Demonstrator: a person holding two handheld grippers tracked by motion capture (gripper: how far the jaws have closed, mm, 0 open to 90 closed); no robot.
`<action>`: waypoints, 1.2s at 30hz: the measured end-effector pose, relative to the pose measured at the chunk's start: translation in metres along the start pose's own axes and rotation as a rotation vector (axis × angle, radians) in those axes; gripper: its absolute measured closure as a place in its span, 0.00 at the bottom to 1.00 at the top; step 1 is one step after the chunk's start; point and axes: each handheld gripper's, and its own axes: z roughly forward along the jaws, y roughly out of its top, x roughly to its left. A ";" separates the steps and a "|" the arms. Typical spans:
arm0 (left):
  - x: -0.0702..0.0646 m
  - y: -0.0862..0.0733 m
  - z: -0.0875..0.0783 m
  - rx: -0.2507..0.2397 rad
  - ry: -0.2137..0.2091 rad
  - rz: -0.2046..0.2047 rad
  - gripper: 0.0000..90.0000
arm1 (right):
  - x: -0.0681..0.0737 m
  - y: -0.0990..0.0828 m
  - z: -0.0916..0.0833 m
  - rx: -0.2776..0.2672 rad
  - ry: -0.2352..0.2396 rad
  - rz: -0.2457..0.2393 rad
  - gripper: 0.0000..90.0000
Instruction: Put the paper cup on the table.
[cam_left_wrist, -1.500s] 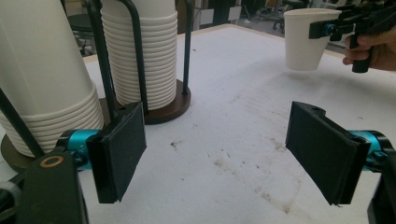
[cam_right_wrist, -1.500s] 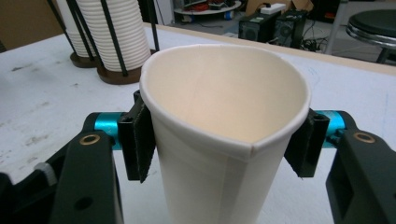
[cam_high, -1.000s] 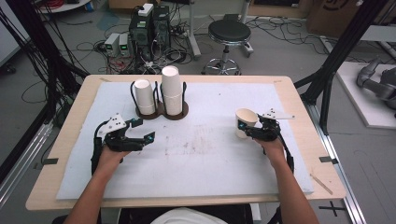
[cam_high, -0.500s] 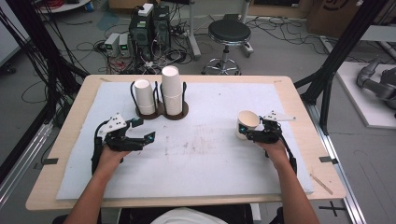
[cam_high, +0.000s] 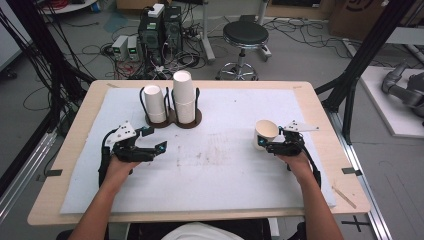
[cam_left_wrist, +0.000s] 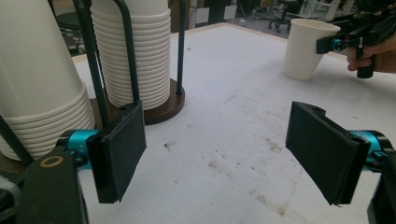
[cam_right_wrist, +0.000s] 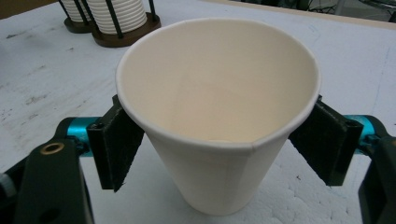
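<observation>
A white paper cup (cam_high: 265, 134) stands upright on the white mat, mouth up. My right gripper (cam_high: 264, 143) reaches around it from the right. In the right gripper view the cup (cam_right_wrist: 215, 116) sits between the black pads (cam_right_wrist: 119, 144), which have just been opening and stand a little off its wall below the rim. My left gripper (cam_high: 156, 140) hovers open and empty over the left of the mat, its jaws wide apart (cam_left_wrist: 224, 149). The left gripper view also shows the cup (cam_left_wrist: 308, 49) far off with the right gripper beside it.
A dark wooden holder (cam_high: 172, 121) at the back left carries two stacks of upside-down white cups, a short stack (cam_high: 155, 102) and a taller stack (cam_high: 184, 95), between black wire posts. The mat (cam_high: 215, 170) is stained in the middle. The table's wooden edge (cam_high: 330, 125) runs along the right.
The cup was tilted in the right gripper a second ago. It now stands upright on the mat, and the right jaws have spread off it. The left gripper has kept still.
</observation>
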 end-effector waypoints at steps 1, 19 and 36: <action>0.000 0.000 0.000 -0.001 0.001 0.002 0.22 | 0.000 0.000 0.000 0.003 -0.001 -0.003 0.24; 0.001 0.001 -0.002 -0.007 0.002 -0.002 0.22 | 0.007 -0.008 -0.033 0.004 0.004 -0.032 0.24; 0.004 0.005 -0.005 -0.063 -0.008 -0.028 0.22 | 0.024 0.015 -0.073 -0.134 0.037 -0.045 0.24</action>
